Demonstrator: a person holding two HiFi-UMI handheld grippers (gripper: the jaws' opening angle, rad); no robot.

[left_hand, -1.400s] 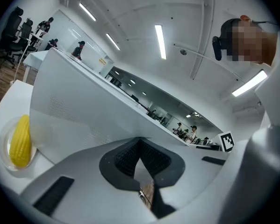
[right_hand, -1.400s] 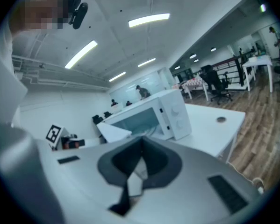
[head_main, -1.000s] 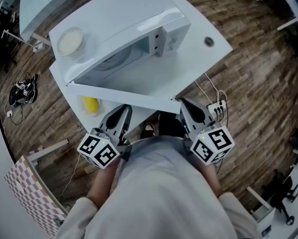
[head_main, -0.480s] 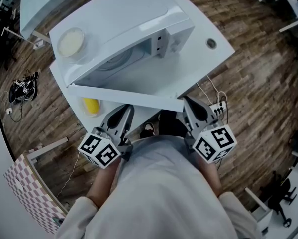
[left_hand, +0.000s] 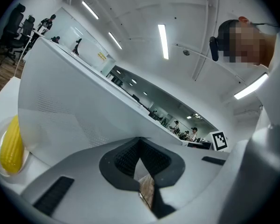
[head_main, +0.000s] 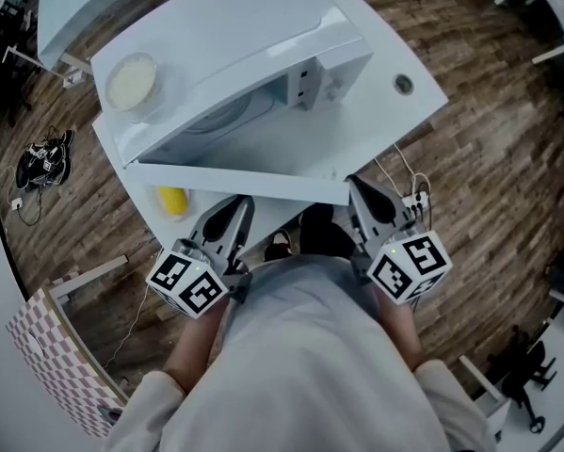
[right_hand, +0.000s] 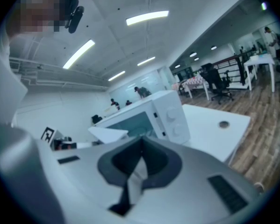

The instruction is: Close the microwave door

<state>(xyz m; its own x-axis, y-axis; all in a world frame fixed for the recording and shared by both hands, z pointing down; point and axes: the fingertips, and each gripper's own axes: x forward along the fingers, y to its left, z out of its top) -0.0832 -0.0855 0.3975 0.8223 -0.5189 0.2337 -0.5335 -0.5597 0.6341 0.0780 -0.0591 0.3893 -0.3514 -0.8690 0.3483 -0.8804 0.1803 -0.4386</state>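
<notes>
The way to the microwave (head_main: 263, 55) cavity is barred by its open door (head_main: 244, 182), which is swung out across the bench front just ahead of the left tongs (head_main: 233, 213) and the right tongs (head_main: 359, 201). Open room is found on the bare bench (head_main: 409, 116) to the right of the microwave. The space beside the left tongs is taken up by a yellow corn cob (head_main: 171, 199).

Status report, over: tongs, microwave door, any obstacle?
Left tongs shut, empty. Right tongs shut, empty. Microwave door open. No obstacle seen at the opening.
</notes>
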